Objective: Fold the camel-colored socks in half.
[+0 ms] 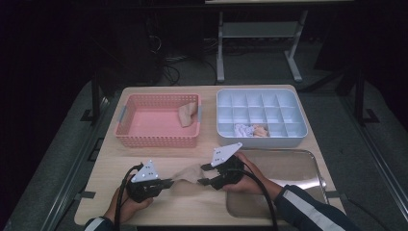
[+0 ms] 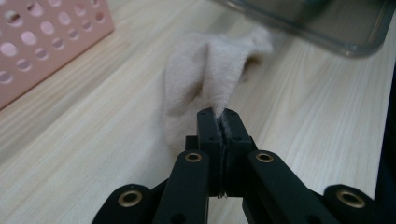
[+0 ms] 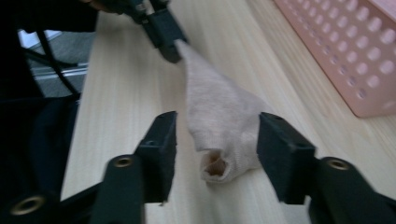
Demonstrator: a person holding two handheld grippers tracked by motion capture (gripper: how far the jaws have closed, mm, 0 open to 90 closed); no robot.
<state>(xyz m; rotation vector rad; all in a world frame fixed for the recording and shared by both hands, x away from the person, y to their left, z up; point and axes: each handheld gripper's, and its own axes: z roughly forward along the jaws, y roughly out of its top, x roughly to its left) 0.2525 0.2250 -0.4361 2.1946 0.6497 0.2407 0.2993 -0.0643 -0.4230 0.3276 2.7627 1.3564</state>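
One beige sock [image 1: 186,177] lies lengthwise between two grippers: left gripper [image 2: 223,122] fingers pinch its end; right gripper [image 3: 217,140] fingers stand apart around its opening, untouching.

No readable text, label, brand, number or sign anywhere: none on pink basket [image 1: 144,126], none on divided tray [image 1: 262,98], none on metal tray [image 1: 288,159].
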